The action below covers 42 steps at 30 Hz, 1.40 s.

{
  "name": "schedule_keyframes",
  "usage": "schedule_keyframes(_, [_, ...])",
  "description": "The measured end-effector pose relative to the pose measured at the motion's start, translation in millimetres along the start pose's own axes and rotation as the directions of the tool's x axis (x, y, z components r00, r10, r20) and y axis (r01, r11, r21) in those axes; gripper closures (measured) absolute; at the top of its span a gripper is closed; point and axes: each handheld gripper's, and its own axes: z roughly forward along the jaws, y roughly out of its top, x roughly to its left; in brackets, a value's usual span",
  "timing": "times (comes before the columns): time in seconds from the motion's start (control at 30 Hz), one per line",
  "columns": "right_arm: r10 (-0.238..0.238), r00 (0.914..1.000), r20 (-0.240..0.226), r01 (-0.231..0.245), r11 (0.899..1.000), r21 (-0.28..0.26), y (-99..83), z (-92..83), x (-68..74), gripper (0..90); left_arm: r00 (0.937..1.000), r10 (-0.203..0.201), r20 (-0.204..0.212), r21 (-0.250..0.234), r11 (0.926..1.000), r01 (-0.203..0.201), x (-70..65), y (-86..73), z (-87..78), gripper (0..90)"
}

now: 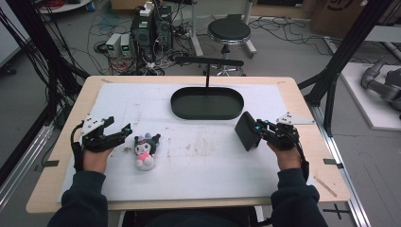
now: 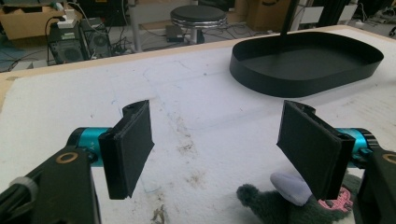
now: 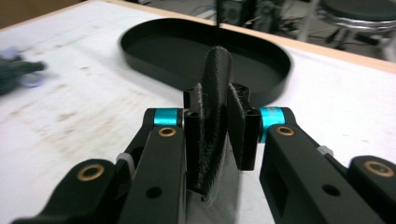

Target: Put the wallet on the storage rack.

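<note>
We hold our left gripper low over the white foam mat, its jaws wide apart and empty. Just beside them, toward the middle of the table, lies the small plush toy with dark grey ears, a white face and a pink patch; in the left gripper view its grey ear and pale tip sit just under our right-hand pad, not yet between the two.

Our right gripper rests near the mat's right side with its jaws pressed together on nothing; the right gripper view shows the two black pads flat against each other.

The shallow black oval tray stands empty at the far middle of the mat, well apart from the toy.

We judge this to be the approach before a pickup. The next move calls for shifting our left gripper sideways over the toy so both pads straddle its body, lowering, then closing gently, since the plush will squash.
</note>
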Motion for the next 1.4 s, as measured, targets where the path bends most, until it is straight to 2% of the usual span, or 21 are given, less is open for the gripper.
schedule_keyframes(0.07, [0.016, 0.9996, 0.021, -0.016, 1.0, -0.013, -1.8, 0.9, -5.2, 76.3, 1.0, 0.002, -0.001, 0.002, 1.0, -0.002, -0.1, 0.0, 0.0, 26.2])
schedule_keyframes(0.2, [0.028, 0.9992, 0.03, -0.028, 0.999, -0.021, -2.8, 1.2, -6.5, 67.9, 1.0, 0.0, 0.0, 0.001, 1.0, 0.0, 0.0, -0.1, 0.1, 26.2])
schedule_keyframes(0.27, [0.041, 0.9985, 0.037, -0.04, 0.999, -0.029, -3.2, 1.1, -6.6, 57.4, 1.0, 0.0, -0.002, 0.002, 1.0, 0.0, 0.0, 0.0, 0.0, 26.2])
schedule_keyframes(0.37, [0.053, 0.9974, 0.05, -0.051, 0.998, -0.039, -4.3, 0.4, -6.7, 47.3, 1.0, -0.001, 0.0, -0.001, 1.0, 0.001, 0.1, -0.1, -0.1, 26.2])
schedule_keyframes(0.47, [0.051, 0.9976, 0.046, -0.049, 0.998, -0.046, -4.6, -0.2, -5.9, 44.3, 1.0, -0.002, 0.0, -0.001, 1.0, 0.002, 0.3, -0.1, 0.0, 26.2])
schedule_keyframes(0.5, [0.036, 0.9979, 0.054, -0.033, 0.998, -0.051, -4.5, 0.7, -3.9, 35.7, 1.0, -0.001, -0.002, -0.001, 1.0, 0.001, 0.5, 0.0, -0.1, 26.2])
schedule_keyframes(0.53, [0.036, 0.9979, 0.054, -0.033, 0.998, -0.051, -4.5, 0.7, -3.9, 35.7, 1.0, -0.001, -0.001, -0.002, 1.0, 0.001, 0.4, -0.1, 0.0, 26.2])
schedule_keyframes(0.57, [0.036, 0.998, 0.053, -0.033, 0.998, -0.05, -4.8, 2.1, -2.6, 31.0, 1.0, -0.001, 0.001, -0.003, 1.0, 0.001, 0.3, -0.1, 0.1, 26.2])
schedule_keyframes(0.6, [0.023, 0.9985, 0.05, -0.022, 0.999, -0.032, -6.7, 7.8, 1.0, 24.2, 1.0, -0.002, 0.0, -0.002, 1.0, 0.002, 0.3, -0.1, 0.0, 26.2])
schedule_keyframes(0.67, [0.009, 0.9986, 0.051, -0.008, 1.0, -0.014, -8.2, 12.1, 2.8, 21.2, 1.0, -0.002, 0.002, -0.001, 1.0, 0.002, 0.2, -0.1, 0.0, 26.2])
schedule_keyframes(0.7, [0.003, 0.9987, 0.051, -0.004, 1.0, 0.014, -9.9, 16.8, 5.3, 21.0, 1.0, -0.002, 0.002, -0.001, 1.0, 0.002, 0.2, -0.1, 0.0, 26.2])
schedule_keyframes(0.73, [-0.027, 0.9983, 0.052, 0.024, 0.998, 0.063, -13.9, 26.2, 9.8, 21.0, 1.0, -0.001, 0.001, -0.001, 1.0, 0.001, 0.2, -0.1, 0.1, 26.2])
schedule_keyframes(0.77, [-0.027, 0.9983, 0.052, 0.024, 0.998, 0.063, -13.9, 26.2, 9.8, 21.0, 1.0, -0.002, 0.002, -0.001, 1.0, 0.002, 0.2, -0.1, 0.0, 26.2])
schedule_keyframes(0.8, [-0.037, 0.9974, 0.061, 0.031, 0.995, 0.099, -16.2, 33.2, 12.5, 22.5, 1.0, -0.002, 0.002, -0.001, 1.0, 0.002, 0.2, -0.1, 0.0, 26.2])
schedule_keyframes(0.83, [-0.036, 0.9974, 0.062, 0.029, 0.994, 0.109, -17.1, 35.1, 12.3, 28.0, 1.0, -0.002, 0.002, -0.004, 1.0, 0.002, 0.1, -0.2, 0.1, 26.2])
schedule_keyframes(0.97, [-0.018, 0.9993, 0.034, 0.014, 0.992, 0.124, -18.5, 33.1, 9.5, 55.7, 1.0, -0.004, 0.0, 0.0, 1.0, 0.004, 0.4, -0.4, 0.0, 26.2])
schedule_keyframes(1.0, [-0.01, 0.9993, 0.037, 0.006, 0.993, 0.118, -18.1, 31.0, 9.0, 63.5, 1.0, -0.003, -0.001, 0.001, 1.0, 0.003, 0.5, -0.4, 0.0, 26.2])
schedule_keyframes(1.03, [-0.01, 0.9993, 0.037, 0.006, 0.993, 0.118, -18.1, 31.0, 9.0, 63.5, 1.0, -0.004, -0.001, 0.002, 1.0, 0.004, 0.5, -0.5, 0.1, 26.2])
schedule_keyframes(1.1, [0.007, 0.9997, 0.022, -0.009, 0.996, 0.089, -16.2, 25.3, 7.3, 77.2, 1.0, -0.003, -0.001, 0.001, 1.0, 0.003, 0.5, -0.5, 0.3, 26.2])
schedule_keyframes(1.37, [-0.021, 0.9995, 0.021, 0.021, 1.0, 0.021, 0.9, 20.6, 10.2, 78.2, 1.0, 0.001, 0.0, 0.0, 1.0, -0.001, 1.2, -0.9, 0.9, 26.2])
schedule_keyframes(1.4, [-0.022, 0.9994, 0.027, 0.022, 1.0, 0.013, 10.7, 24.1, 10.3, 78.3, 1.0, -0.002, 0.002, -0.003, 1.0, 0.002, 1.4, -1.0, 0.9, 26.2])
